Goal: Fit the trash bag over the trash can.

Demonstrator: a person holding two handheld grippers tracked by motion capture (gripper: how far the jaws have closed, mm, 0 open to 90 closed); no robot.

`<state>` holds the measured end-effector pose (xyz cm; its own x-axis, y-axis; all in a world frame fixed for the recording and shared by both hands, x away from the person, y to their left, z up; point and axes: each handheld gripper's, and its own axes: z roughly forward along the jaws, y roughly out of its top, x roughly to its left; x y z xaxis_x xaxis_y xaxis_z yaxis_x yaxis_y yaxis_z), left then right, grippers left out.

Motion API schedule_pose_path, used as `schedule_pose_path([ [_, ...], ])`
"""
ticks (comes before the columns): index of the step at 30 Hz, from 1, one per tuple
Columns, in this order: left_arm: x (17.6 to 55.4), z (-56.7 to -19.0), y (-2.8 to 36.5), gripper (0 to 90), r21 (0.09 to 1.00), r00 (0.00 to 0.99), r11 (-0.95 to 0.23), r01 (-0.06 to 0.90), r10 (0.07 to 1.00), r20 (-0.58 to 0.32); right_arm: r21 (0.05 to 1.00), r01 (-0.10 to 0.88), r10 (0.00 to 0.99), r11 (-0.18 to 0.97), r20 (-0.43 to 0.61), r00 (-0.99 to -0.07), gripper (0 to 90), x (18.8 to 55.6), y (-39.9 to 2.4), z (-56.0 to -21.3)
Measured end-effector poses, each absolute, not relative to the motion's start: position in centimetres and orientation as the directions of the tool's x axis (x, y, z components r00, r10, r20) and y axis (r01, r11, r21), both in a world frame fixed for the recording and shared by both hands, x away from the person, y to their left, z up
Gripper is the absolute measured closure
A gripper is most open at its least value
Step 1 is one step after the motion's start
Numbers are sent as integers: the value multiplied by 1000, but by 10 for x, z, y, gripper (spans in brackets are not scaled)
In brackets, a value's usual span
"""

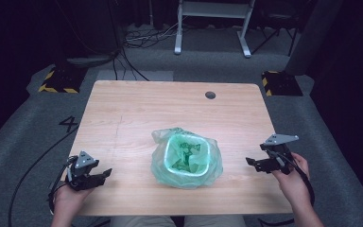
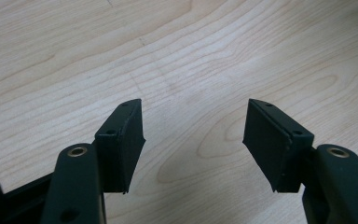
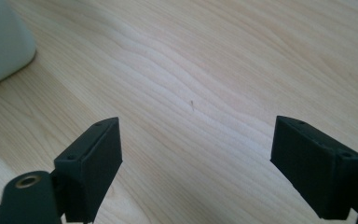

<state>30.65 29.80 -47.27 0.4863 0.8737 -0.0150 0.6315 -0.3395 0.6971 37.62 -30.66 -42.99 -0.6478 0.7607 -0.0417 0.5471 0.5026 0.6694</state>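
A small pale bin lined with a green plastic bag (image 1: 186, 158) stands on the wooden table (image 1: 123, 109), near the front at the middle. The bag's rim is folded over the bin's edge and hangs crumpled round it. My left gripper (image 1: 105, 174) is at the front left corner, pointing right toward the bin and well apart from it. Its jaws (image 2: 195, 116) are open over bare wood. My right gripper (image 1: 251, 161) is at the front right, pointing left toward the bin. It is open too (image 3: 196, 135), with the bin's pale side (image 3: 0, 42) at the upper left of its view.
A dark round grommet (image 1: 210, 95) sits near the table's far edge. On the grey floor behind lie cables (image 1: 146, 38), a white table frame (image 1: 212, 28) and two yellow-and-black striped bases (image 1: 59, 80) (image 1: 281, 82). A "4" (image 1: 68, 124) is marked on the floor at left.
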Motion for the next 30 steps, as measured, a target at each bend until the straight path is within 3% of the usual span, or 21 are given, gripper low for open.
schedule_pose_path([
  [17, 311, -485, 304, 375, 673, 455, -328, 663, 890, -15, 701, 574, 806, 423, -3, -591, 162, 360, -318, -472],
  [30, 318, -495, 304, 373, 680, 439, -330, 655, 899, 14, 726, 580, 829, 371, 23, -559, 154, 373, -315, -495],
])
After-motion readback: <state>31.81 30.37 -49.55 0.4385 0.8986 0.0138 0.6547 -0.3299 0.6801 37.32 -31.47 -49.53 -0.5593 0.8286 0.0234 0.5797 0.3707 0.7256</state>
